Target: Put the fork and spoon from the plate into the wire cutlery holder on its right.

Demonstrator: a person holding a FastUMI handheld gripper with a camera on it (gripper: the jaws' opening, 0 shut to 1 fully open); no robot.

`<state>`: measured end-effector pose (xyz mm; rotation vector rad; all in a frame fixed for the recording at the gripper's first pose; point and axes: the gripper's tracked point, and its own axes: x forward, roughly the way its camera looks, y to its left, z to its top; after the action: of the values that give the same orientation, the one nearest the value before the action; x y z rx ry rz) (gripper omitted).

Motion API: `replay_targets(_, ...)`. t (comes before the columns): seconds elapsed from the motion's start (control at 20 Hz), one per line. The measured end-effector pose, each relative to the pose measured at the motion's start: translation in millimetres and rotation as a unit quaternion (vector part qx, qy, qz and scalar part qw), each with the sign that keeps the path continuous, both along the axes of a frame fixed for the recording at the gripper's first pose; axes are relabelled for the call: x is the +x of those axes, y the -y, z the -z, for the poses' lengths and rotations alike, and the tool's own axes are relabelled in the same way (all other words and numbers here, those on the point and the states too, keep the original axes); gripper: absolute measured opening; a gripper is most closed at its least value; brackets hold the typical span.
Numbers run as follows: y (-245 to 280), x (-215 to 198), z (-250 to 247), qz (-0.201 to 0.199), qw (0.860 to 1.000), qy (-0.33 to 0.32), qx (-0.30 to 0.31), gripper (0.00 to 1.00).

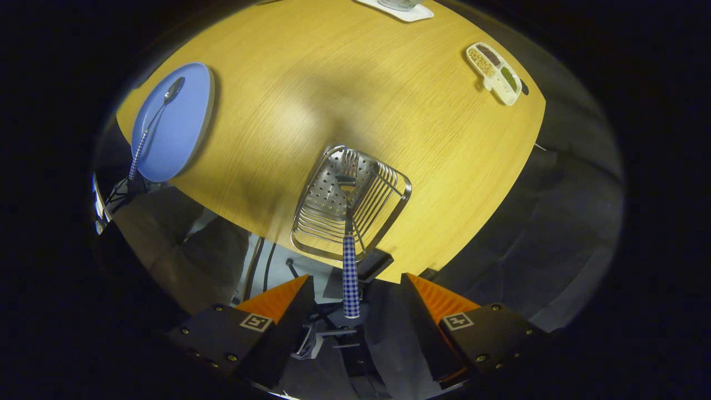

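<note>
Well, fork (350, 244) is being left in the holder (351, 208)
Gripper (355, 303) is being held released; the stiff, slippery spoon (151, 125) is best being pinched mid-handle.

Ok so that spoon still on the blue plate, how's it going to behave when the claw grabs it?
The spoon looks like stiff metal, so it probably won't flex. Its thin checked handle overhangs the blue plate rim, so pressing there could tip the bowl up. The polished bowl may be slippery. The claw is open, the fork standing between its fingers in the wire holder.
</note>
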<state>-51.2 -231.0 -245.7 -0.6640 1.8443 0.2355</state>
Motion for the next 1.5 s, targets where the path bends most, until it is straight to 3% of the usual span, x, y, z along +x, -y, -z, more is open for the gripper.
replay_targets(0.25,-28.4,12.2,-16.8,0.049,0.992,0.118,0.024,0.95)
replay_targets(0.55,-84.0,-8.0,-26.4,0.101,0.973,0.194,0.077,0.95)
replay_targets(0.75,-144.8,-11.0,-38.3,0.112,0.948,0.266,0.134,0.95)
replay_targets(1.05,-192.3,-6.3,-63.4,0.12,0.907,0.362,0.181,0.95)
replay_targets(1.3,-236.0,-11.8,-59.0,0.132,0.893,0.376,0.211,0.95)
replay_targets(1.5,-259.8,-19.1,-47.8,0.131,0.898,0.361,0.213,0.95)
